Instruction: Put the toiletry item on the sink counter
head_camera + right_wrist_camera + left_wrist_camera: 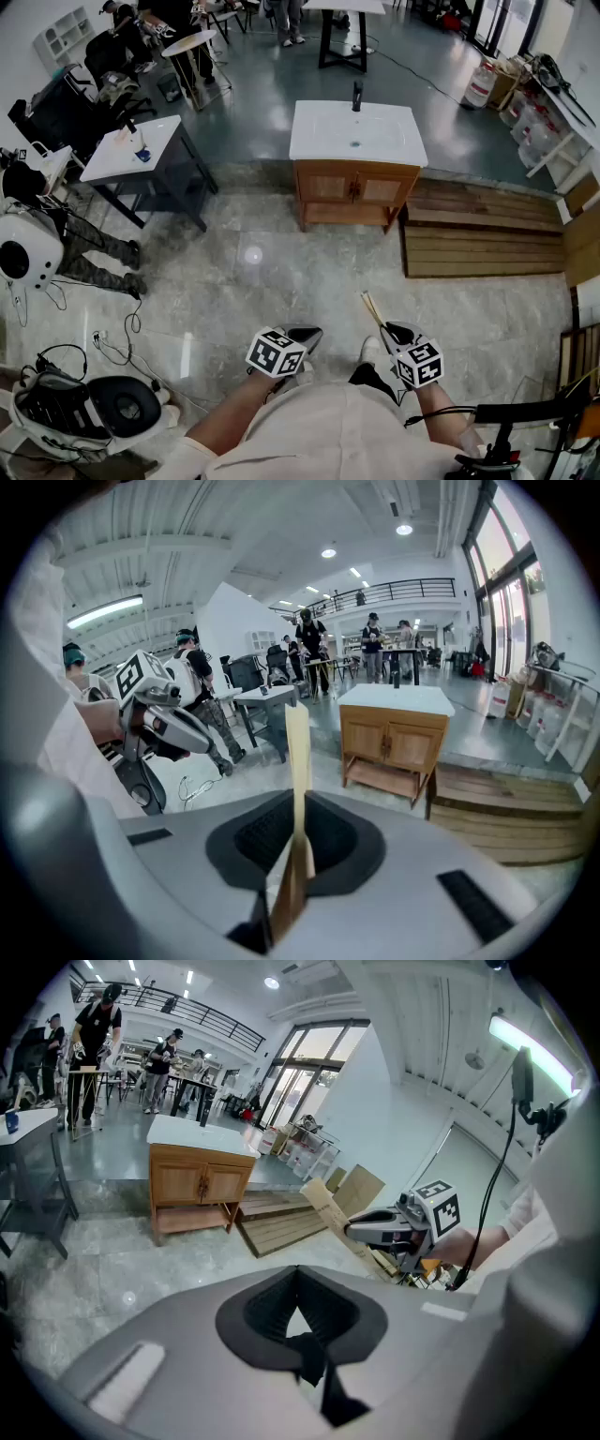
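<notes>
A long thin tan boxed toiletry item (297,761) stands upright between the pads of my right gripper (298,808), which is shut on it. In the head view the item (372,308) sticks out forward-left from the right gripper (401,332), close to the person's body. From the left gripper view the item (327,1213) slants up out of the right gripper (375,1226). My left gripper (306,336) is shut with nothing in it (298,1279). The white sink counter (323,136) on a wooden cabinet (354,189) stands well ahead, with a black faucet (357,95) at its back.
A white side table (122,155) stands to the left of the sink. A wooden pallet (483,230) lies to its right. White helmet-like gear (28,251) and cables (112,342) sit on the floor at left. People stand at tables in the background.
</notes>
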